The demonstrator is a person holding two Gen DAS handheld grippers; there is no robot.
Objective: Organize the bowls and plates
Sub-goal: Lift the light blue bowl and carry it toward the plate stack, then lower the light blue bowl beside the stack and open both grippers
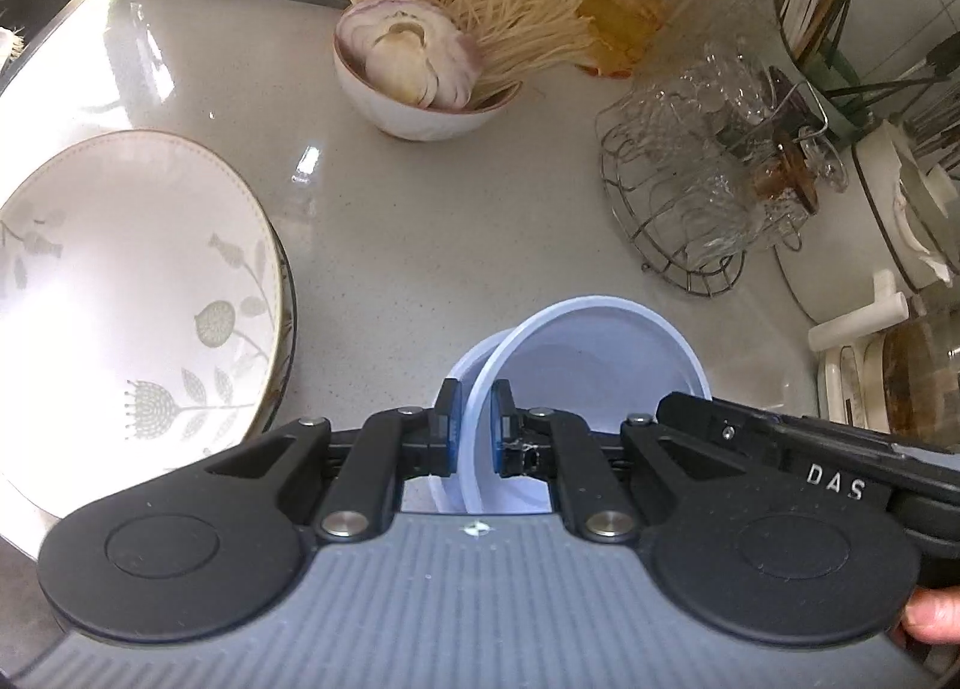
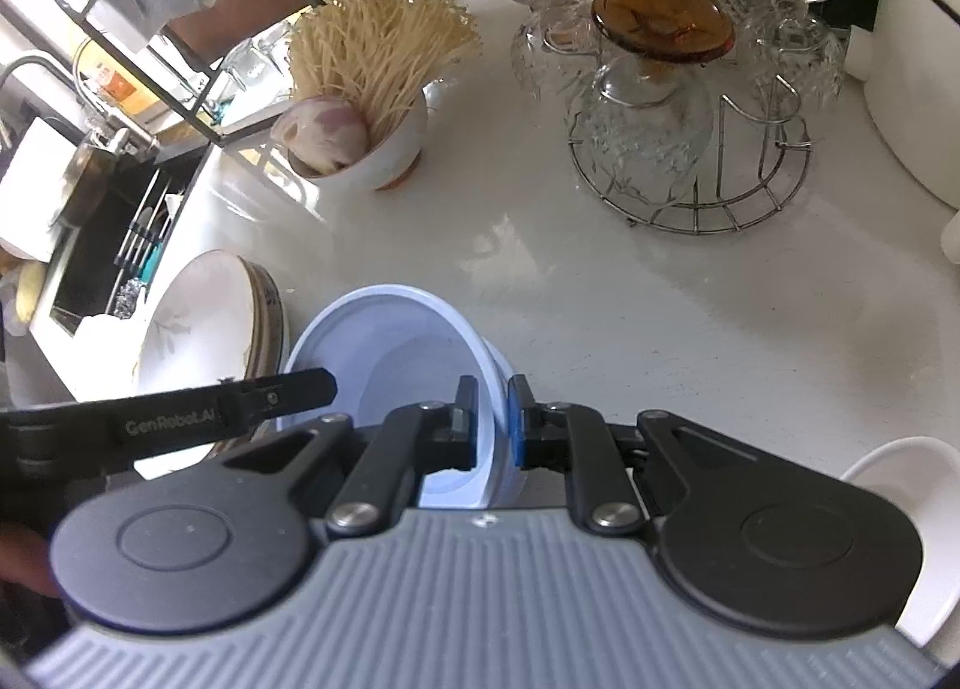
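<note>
A pale blue bowl [image 1: 600, 365] is carried low over the desk [image 1: 420, 245] by both tools at once. The left tool [image 1: 474, 428] is clenched on one side of the bowl's rim, and the right tool [image 2: 493, 425] is closed on the opposite side, one pad inside the wall and one outside. A second blue rim shows just behind the first, so two nested bowls may well be held — this cannot be settled. The stack of flowered plates [image 1: 138, 281] lies just beside the bowl, on its left in the left wrist view.

The thin rim could be lost if one tool is released before the bowl is set down; the bowl would then tip or swing against the plates. If the bowls are nested, the outer one, perhaps pinched on one side only, could slip free. Further off, the wire rack of glasses [image 2: 690, 149] and the white bowl of noodles and onion [image 1: 420, 83] could be struck by a wide swing.

The base of the bowl is hidden behind the tools, so whether it touches the desk cannot be told. A white object at the right edge of the right wrist view is cut off.
</note>
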